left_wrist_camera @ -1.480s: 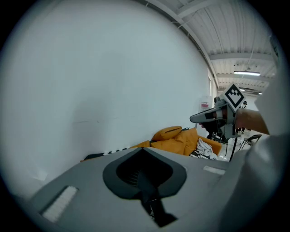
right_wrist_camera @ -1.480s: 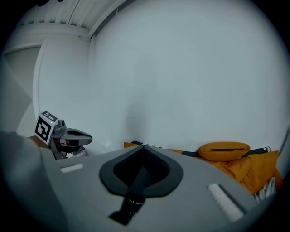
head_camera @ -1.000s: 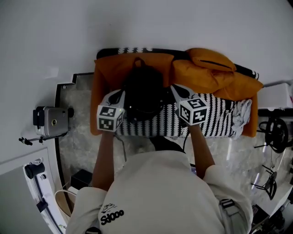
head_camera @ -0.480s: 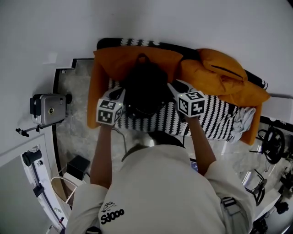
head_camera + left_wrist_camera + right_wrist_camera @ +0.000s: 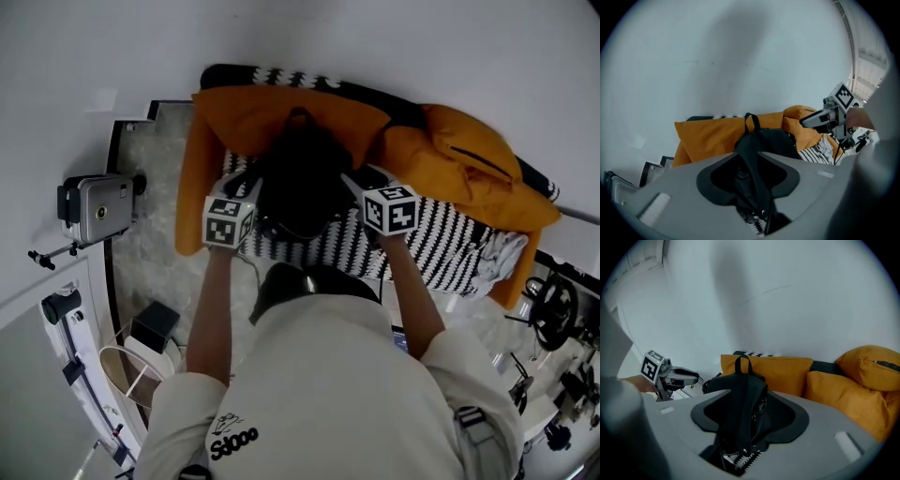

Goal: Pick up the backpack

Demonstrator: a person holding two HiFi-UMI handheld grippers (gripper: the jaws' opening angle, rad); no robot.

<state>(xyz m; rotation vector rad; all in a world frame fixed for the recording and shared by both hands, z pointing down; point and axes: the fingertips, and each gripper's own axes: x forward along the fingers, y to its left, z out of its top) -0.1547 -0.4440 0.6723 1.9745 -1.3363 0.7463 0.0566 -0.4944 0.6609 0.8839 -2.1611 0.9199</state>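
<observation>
— Tongs first, both pairs: how do they stand?

— Left tongs point(image 5: 747, 154) are spread and have just been opening. A black strap point(image 5: 759, 187) of the backpack runs through the gap with no pad pressing it. Right tongs point(image 5: 747, 392) are spread wider (they too have just been opening), and the other strap point(image 5: 739, 423) lies loose between them.

— And around them, biggest thing first?

— White wall point(image 5: 375, 37) fills the top of the head view. Below it a sofa point(image 5: 450, 248) in black-and-white zigzag cloth crosses the middle of the frame. On it are two orange cushions: a flat cushion point(image 5: 272, 117) against the back at upper centre, and a bulkier cushion point(image 5: 459, 164) at upper right.

— The backpack?

— Black backpack point(image 5: 300, 183) stands on the sofa seat at frame centre, leaning on the flat cushion with its top loop up. One pair of tongs is at each side of it.

— Anything smaller?

— A silver camera point(image 5: 94, 208) at the left edge, well apart from the backpack.
</observation>
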